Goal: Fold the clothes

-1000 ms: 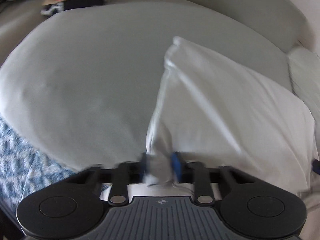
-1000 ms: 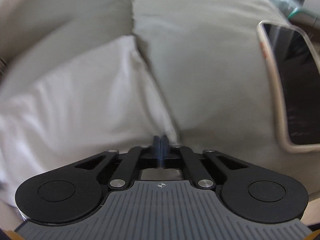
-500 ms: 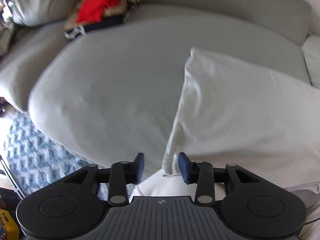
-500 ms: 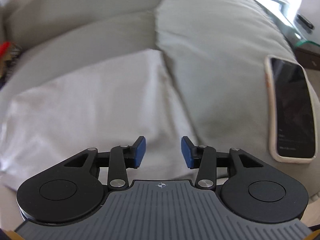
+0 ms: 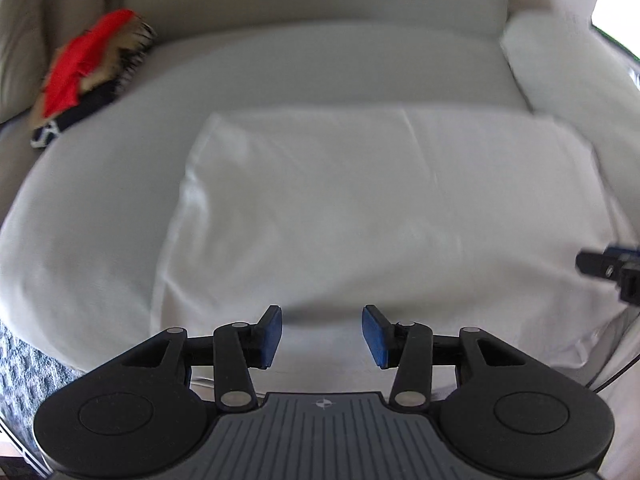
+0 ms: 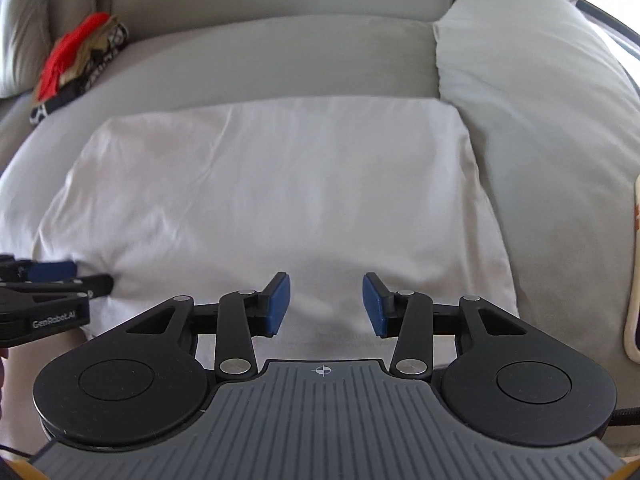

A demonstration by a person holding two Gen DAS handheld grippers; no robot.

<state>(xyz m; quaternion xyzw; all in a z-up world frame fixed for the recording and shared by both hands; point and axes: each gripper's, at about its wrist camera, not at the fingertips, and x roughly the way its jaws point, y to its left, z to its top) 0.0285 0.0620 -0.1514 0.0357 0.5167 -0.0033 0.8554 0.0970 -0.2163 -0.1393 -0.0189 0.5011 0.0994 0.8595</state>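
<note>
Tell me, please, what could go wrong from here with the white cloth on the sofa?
1. Both grippers, left and right, are open above the near edge of the white cloth, so a grab may catch only one layer and spoil the fold.
2. The cloth lies against the armrest; a fold toward it may bunch up.
3. The phone lies at the right, so a wide sweep of the right gripper might knock it.

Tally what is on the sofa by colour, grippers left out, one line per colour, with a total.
White: 1, the folded white garment on the seat.
Red: 1, the red cloth on the pile at the back left.
Black: 1, the phone on the right armrest, cut by the frame edge.
Total: 3
</note>
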